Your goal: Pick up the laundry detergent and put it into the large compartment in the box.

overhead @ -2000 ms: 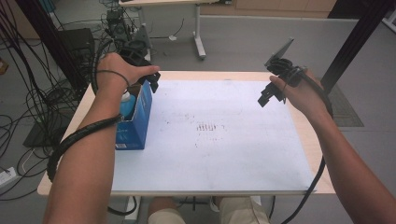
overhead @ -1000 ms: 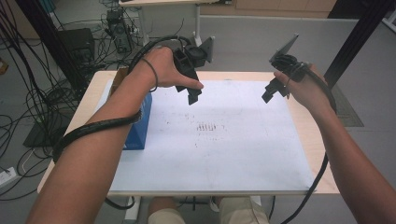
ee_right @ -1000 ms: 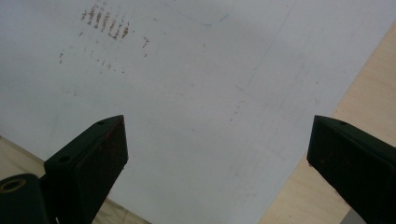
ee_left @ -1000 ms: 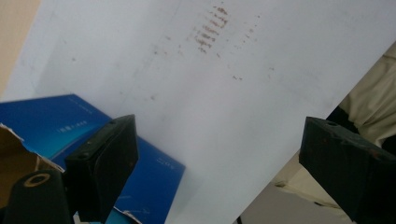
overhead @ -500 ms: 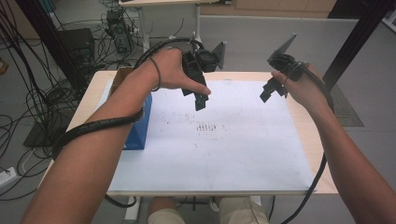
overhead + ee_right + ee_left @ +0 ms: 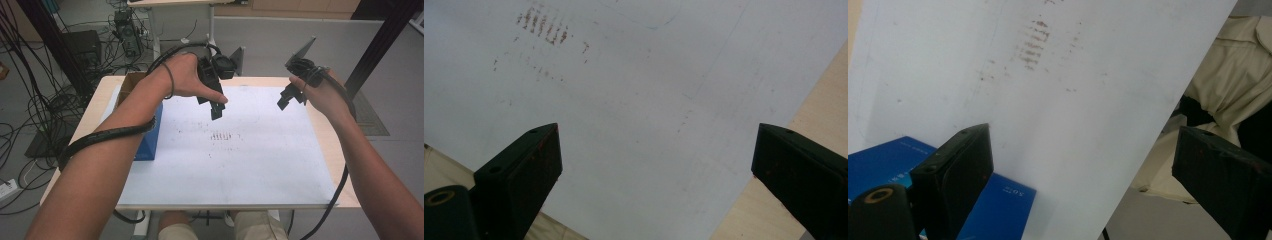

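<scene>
Grippers empty over the sheet as left hand swings off the box

Table (image 6: 345, 200) first: pale wood, nearly covered by a big white sheet (image 6: 250, 165) carrying a small patch of reddish smudges (image 6: 222, 136) near its middle. At the left edge of that sheet stands the blue box (image 6: 150, 137), open-topped, partly hidden under the person's left forearm. Two seconds ago the left gripper (image 6: 216, 107) was right down at that box; a second later it had lifted out, and now it has travelled to the middle of the table and hangs above the sheet, well apart from the box. Jaws spread wide in the left gripper view, nothing between them, with the box's blue face (image 6: 1003, 205) showing low behind the near jaw. So whatever that dip was for, the gripper has come away with nothing, or has just let something go inside; I cannot tell which. Right gripper (image 6: 287, 100) has barely stirred, held above the sheet's far right side, jaws also wide apart and empty.
</scene>
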`<state>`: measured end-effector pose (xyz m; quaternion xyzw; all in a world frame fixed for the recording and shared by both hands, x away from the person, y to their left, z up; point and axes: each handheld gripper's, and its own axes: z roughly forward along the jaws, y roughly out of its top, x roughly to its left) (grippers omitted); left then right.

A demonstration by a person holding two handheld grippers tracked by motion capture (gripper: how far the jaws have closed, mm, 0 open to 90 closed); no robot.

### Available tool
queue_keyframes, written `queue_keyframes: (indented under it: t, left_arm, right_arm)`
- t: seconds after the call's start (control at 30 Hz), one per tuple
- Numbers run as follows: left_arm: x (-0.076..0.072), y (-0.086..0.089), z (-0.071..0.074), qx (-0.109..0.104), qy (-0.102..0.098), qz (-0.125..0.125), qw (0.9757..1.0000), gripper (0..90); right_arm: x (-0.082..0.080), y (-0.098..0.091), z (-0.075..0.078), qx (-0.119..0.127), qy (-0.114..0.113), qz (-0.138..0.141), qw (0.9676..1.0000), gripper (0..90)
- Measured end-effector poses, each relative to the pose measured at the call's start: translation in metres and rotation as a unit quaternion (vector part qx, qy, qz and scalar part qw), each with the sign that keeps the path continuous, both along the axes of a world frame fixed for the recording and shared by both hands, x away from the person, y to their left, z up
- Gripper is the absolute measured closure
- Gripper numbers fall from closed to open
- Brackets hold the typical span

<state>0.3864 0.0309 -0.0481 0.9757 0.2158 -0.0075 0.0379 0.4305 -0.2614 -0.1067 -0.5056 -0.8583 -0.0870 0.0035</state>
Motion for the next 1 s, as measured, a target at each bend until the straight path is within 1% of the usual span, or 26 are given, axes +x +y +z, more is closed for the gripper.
queue_keyframes:
  t: [0.1,0.13,0.63,0.7,0.73,0.93,0.97,1.0]
  left_arm:
    - [0.0001,0.0000,0.0005,0.001,-0.001,0.000,1.0000,9.8]
    - [-0.0010,0.0011,0.0000,-0.003,-0.002,0.004,1.0000,9.8]
    - [-0.0012,0.0025,0.0014,-0.006,-0.005,0.005,1.0000,9.9]
    - [-0.0011,0.0016,0.0012,-0.004,-0.007,0.004,1.0000,10.0]
    - [-0.0002,0.0011,0.0012,-0.002,-0.005,0.005,1.0000,10.0]
    - [0.0013,0.0015,0.0005,-0.005,-0.005,0.003,1.0000,10.1]
    - [0.0006,0.0030,0.0000,-0.009,-0.007,0.006,0.9999,10.1]
    - [0.0008,0.0028,0.0002,-0.009,-0.008,0.006,0.9999,10.1]
  right_arm:
    - [-0.0003,0.0003,-0.0005,0.001,0.000,0.001,1.0000,6.0]
    - [-0.0005,0.0005,-0.0008,0.001,0.000,0.002,1.0000,6.0]
    - [-0.0011,0.0008,-0.0007,0.001,0.000,0.001,1.0000,6.1]
    - [-0.0009,0.0009,-0.0010,0.001,-0.001,0.002,1.0000,6.1]
    - [-0.0011,0.0011,-0.0011,0.000,-0.001,0.003,1.0000,6.1]
    - [-0.0011,0.0011,-0.0024,0.000,-0.001,0.002,1.0000,6.1]
    - [-0.0012,0.0006,-0.0026,0.001,-0.001,0.003,1.0000,6.1]
    - [-0.0014,0.0004,-0.0026,0.001,-0.001,0.003,1.0000,6.1]
